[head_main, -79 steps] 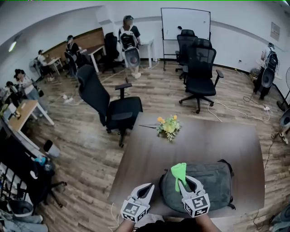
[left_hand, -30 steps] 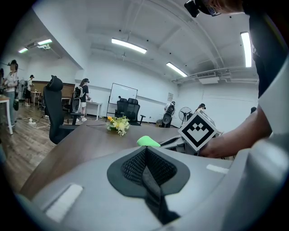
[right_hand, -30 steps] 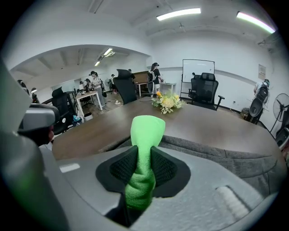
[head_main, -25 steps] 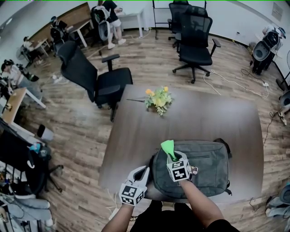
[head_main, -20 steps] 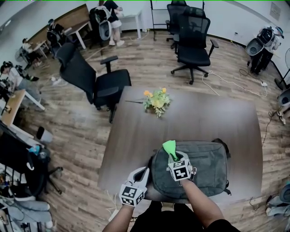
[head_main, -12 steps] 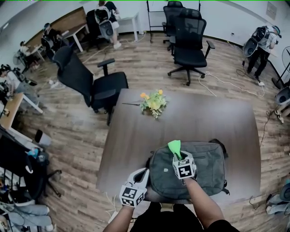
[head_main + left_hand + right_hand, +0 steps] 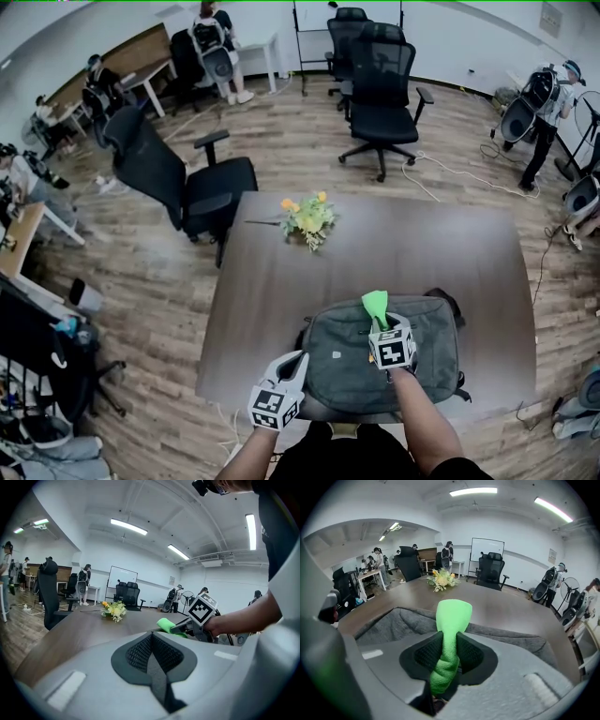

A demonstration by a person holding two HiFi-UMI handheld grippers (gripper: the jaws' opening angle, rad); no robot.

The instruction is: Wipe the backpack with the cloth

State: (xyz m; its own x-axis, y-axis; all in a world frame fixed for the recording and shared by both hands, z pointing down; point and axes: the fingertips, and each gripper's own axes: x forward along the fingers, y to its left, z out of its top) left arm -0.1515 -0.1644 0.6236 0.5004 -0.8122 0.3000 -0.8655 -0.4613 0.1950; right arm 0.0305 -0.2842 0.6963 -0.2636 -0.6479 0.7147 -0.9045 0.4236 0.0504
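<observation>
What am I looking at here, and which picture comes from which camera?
There is no robot. A person holds a hand-held gripper in each hand. The top-down picture comes from a camera on the person's head; the other two cameras ride on those tools and look along their jaws. A grey backpack and a flower bunch lie on the brown table. The right hand-held gripper is shut on a green cloth over the backpack. The left hand-held gripper is shut and empty.

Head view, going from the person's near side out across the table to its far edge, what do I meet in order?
In order: left gripper → right gripper → green cloth → flowers.
</observation>
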